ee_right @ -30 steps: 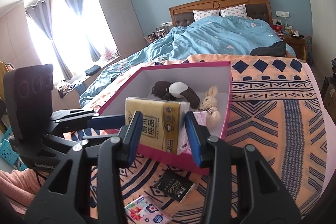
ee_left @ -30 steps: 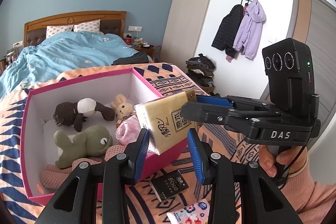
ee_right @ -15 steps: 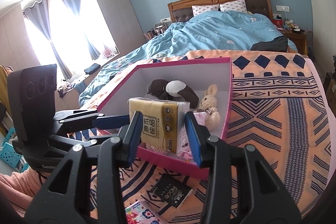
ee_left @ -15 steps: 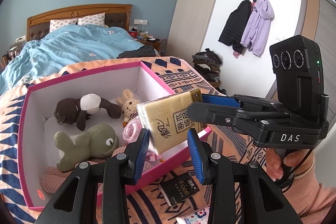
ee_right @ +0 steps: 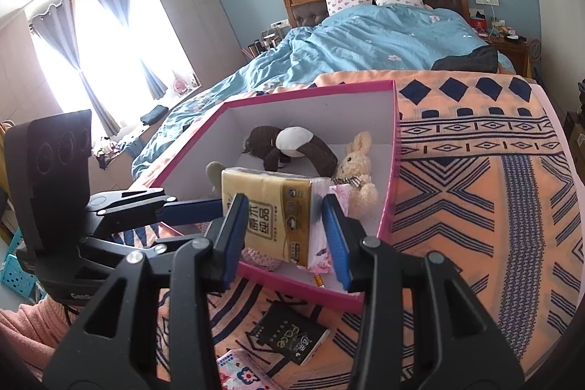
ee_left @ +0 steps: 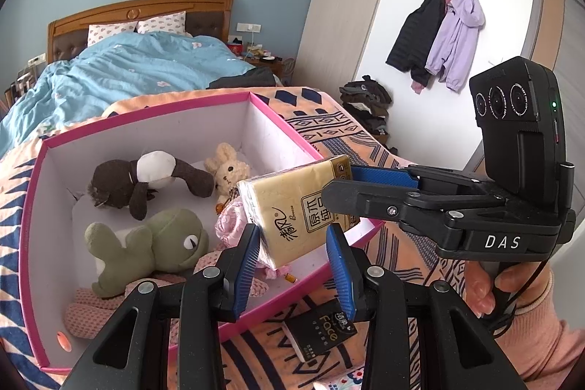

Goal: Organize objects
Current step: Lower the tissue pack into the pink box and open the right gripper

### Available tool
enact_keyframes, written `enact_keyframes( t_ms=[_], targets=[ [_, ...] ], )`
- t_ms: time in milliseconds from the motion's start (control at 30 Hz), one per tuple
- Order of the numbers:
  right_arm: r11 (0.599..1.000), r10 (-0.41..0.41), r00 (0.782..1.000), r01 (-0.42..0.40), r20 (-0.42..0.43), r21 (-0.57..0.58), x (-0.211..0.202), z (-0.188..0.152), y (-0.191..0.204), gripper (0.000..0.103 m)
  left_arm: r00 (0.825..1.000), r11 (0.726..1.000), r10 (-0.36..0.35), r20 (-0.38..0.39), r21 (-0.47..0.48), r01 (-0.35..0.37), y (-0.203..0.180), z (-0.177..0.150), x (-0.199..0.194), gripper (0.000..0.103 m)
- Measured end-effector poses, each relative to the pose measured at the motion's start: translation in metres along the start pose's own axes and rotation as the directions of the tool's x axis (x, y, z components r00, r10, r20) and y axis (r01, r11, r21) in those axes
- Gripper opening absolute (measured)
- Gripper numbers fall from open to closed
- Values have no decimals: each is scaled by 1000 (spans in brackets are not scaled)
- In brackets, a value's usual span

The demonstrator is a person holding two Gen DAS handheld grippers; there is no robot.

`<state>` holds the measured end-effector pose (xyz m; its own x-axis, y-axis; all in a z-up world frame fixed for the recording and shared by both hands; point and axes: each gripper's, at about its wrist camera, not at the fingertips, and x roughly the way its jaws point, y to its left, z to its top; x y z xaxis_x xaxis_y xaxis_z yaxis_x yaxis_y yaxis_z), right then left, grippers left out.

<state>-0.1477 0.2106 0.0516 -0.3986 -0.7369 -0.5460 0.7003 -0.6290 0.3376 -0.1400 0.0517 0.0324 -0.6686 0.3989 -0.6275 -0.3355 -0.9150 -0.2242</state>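
My right gripper [ee_right: 283, 233] is shut on a yellow tissue pack [ee_right: 272, 211] and holds it over the near corner of the pink box [ee_right: 391, 148]. In the left wrist view the tissue pack [ee_left: 292, 203] hangs over the box [ee_left: 33, 207] beside the right gripper [ee_left: 343, 185]. My left gripper [ee_left: 292, 262] is open and empty, just in front of the pack; it also shows in the right wrist view [ee_right: 182, 203]. In the box lie a brown plush [ee_left: 146, 178], a green plush [ee_left: 146, 247], a beige bunny [ee_left: 226, 167] and pink cloth items [ee_left: 234, 225].
A black "Face" pack [ee_right: 292, 335] and a floral pack [ee_right: 241, 371] lie on the patterned orange blanket [ee_right: 475, 189] in front of the box. Behind are the bed with blue duvet [ee_right: 384, 39], a nightstand [ee_right: 512, 46], and coats on a wall hook [ee_left: 438, 35].
The right gripper has carried the tissue pack forward and lower, from the box's near rim to over its inside. The left gripper has moved closer to the box and stays open.
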Motion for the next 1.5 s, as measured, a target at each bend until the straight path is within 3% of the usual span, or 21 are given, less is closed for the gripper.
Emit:
enact_keyframes(
  t_ms=[1233,1500],
  targets=[
    [997,-73,995,73,-69,1,24,-10,-8,45,997,999,8,-73,-32,-11,7,-5,23,38],
    [992,-124,991,123,-56,-20,26,-10,-4,44,997,999,13,-80,-45,-17,10,-5,28,38]
  ],
)
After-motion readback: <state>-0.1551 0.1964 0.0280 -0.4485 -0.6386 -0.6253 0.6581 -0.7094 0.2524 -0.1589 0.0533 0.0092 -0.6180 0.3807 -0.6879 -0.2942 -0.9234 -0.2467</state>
